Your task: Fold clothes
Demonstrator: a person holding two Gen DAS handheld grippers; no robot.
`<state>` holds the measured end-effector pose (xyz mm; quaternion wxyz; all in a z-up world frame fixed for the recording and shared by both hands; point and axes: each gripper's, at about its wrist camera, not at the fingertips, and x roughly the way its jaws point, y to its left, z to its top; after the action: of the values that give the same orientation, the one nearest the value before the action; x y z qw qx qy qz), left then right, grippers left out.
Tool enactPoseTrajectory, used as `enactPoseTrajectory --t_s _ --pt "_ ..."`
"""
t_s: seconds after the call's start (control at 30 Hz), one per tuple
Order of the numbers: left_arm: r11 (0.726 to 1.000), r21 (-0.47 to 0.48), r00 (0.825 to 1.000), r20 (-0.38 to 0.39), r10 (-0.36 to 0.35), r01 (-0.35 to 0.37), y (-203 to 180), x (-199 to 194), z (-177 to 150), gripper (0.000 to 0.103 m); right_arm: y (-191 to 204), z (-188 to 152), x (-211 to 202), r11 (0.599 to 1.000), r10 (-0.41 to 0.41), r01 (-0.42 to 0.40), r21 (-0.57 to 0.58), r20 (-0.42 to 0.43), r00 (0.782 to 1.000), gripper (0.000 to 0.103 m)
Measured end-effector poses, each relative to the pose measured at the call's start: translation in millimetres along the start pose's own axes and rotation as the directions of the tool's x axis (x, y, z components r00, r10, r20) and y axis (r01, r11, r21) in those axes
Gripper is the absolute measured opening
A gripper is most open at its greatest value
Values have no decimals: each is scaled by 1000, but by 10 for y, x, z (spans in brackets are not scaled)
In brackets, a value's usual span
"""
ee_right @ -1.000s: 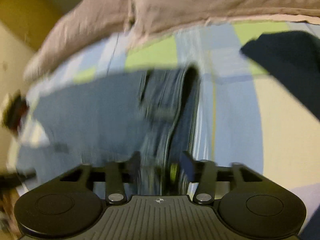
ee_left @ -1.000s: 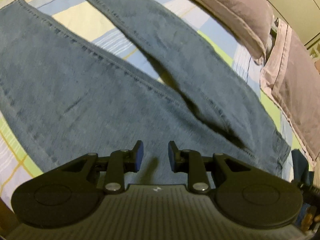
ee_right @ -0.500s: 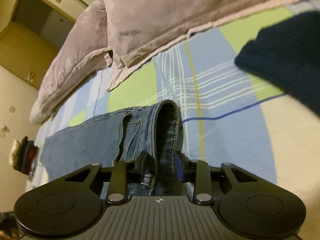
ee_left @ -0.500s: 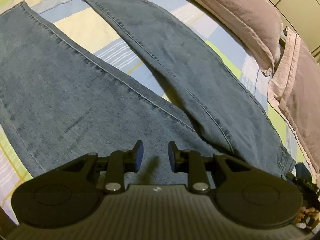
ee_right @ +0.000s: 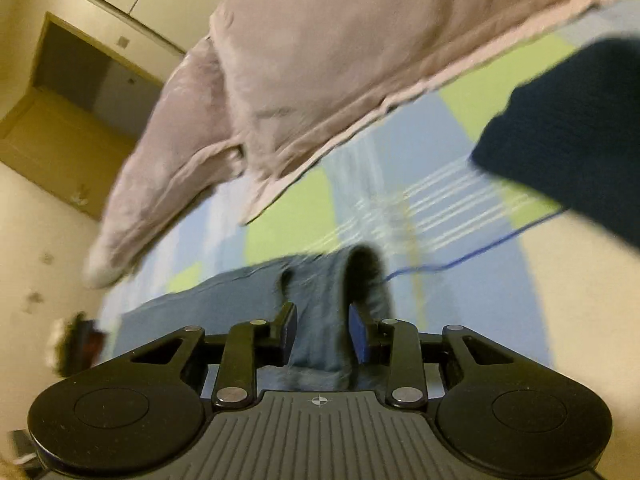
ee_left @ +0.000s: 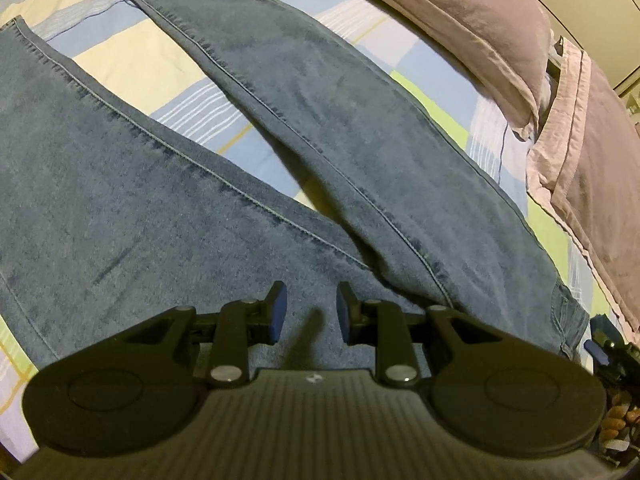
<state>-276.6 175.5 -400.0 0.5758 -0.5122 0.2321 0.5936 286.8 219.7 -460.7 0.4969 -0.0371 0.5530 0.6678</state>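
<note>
A pair of blue jeans (ee_left: 168, 208) lies spread across a bed, its two legs running away toward the far left over a checked sheet (ee_left: 132, 56) of blue, cream and green. The left gripper (ee_left: 308, 312) hangs just over the upper part of the garment, near where the legs meet, its blue-padded jaws parted with only denim beneath the gap; it grips nothing. At the right edge of that view, the right gripper (ee_left: 600, 350) shows partly at the jeans' waistband end, beside a glimpse of fingers (ee_left: 618, 424).

From the right wrist camera, which is motion-blurred, the right gripper (ee_right: 322, 330) has a raised fold of the waistband (ee_right: 320, 300) standing between its two blue pads. The jaws are set about as wide as the fold; the blur makes it impossible to tell whether they pinch the cloth or merely flank it. Beyond the fold the sheet stretches to mauve pillows (ee_right: 320, 60) at the far side, and a dark navy garment (ee_right: 568, 132) lies to the right, well apart from the jeans. A dark doorway (ee_right: 76, 68) shows in the far left wall.

No brand, label or legible writing is visible in either view.
</note>
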Motion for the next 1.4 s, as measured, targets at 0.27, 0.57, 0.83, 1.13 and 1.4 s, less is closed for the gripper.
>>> enactPoseTrajectory --t_s 0.27,0.57,0.83,1.13,1.4 --pt "1000 5 1000 2 -4 4 3 5 -10 21 -253 -79 355 986 145 -131 101 -140 980 32" --pt "1000 5 1000 9 2 -2 47 14 11 21 400 -63 14 995 30 -26 -95 45 999 7" --pt "1000 12 1000 -3 5 -5 75 15 -63 22 96 -154 232 988 -144 147 -52 52 988 8" --pt "1000 22 1000 -25 6 -5 102 14 -191 22 -60 -151 -45 996 -65 65 61 5 998 45" --pt "1000 12 999 -37 -29 29 79 -22 -311 22 -123 -758 -259 994 54 -40 103 -130 990 44"
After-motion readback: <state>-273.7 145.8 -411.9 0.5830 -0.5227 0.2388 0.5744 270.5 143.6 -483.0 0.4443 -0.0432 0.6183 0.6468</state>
